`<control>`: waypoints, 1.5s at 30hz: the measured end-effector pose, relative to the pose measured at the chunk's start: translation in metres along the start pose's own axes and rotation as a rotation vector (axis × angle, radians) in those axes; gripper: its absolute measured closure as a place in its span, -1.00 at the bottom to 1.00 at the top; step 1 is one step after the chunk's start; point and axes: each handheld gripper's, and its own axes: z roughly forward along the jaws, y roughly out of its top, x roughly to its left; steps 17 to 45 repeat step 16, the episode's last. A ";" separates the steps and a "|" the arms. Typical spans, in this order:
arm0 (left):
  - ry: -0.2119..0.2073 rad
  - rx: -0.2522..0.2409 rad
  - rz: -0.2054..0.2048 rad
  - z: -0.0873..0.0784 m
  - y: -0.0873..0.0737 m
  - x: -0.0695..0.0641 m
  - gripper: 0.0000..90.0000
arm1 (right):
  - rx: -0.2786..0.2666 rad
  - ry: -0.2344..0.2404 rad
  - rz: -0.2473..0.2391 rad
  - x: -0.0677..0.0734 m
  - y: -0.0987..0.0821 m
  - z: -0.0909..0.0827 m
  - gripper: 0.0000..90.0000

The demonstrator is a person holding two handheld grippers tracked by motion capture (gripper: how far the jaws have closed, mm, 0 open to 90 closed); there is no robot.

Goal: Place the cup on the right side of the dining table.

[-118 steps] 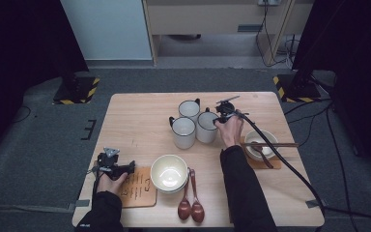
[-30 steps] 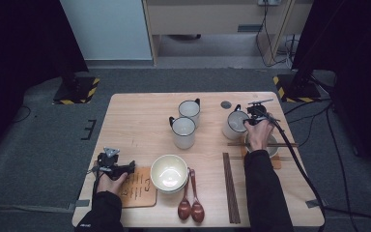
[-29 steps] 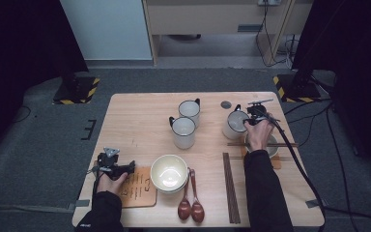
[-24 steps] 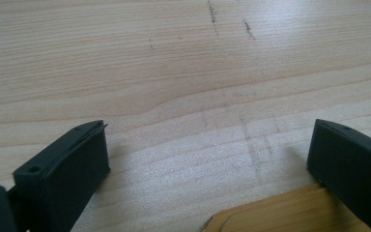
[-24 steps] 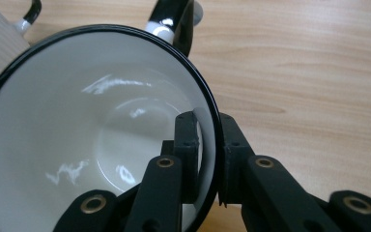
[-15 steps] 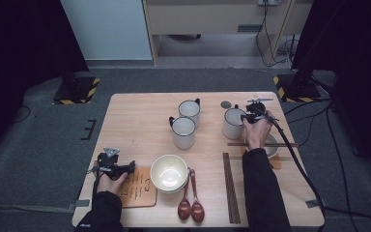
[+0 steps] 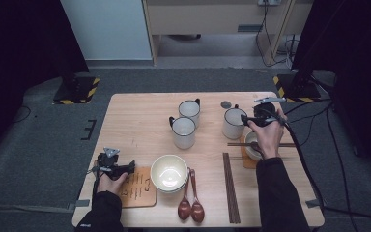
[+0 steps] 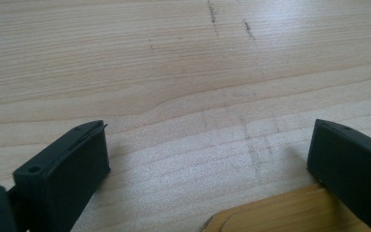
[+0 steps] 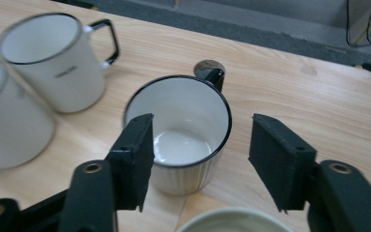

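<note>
Your right gripper (image 7: 249, 119) sits just beside the white mug (image 7: 233, 123) at the table's (image 7: 140, 116) far right. Its jaws have just been opening and now stand apart, clear of the mug's rim; in the right gripper view the mug (image 9: 183, 135) stands upright on the wood, below and between them, handle pointing away. Two more mugs (image 7: 187, 123) stand together to its left. Your left gripper (image 7: 125, 168) rests near the front left edge, jaws wide apart over bare wood, a wooden board (image 8: 280, 215) beneath one tip.
</note>
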 end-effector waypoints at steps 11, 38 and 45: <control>0.000 0.000 0.000 0.000 0.000 0.000 -1.00 | -0.038 0.049 -0.021 -0.010 -0.035 -0.066 -0.31; 0.000 0.000 0.000 0.000 0.000 0.000 -1.00 | -0.057 0.052 -0.013 -0.020 -0.068 -0.082 -0.34; 0.000 0.000 0.000 0.000 0.000 0.000 -1.00 | -0.057 0.052 -0.013 -0.020 -0.068 -0.082 -0.34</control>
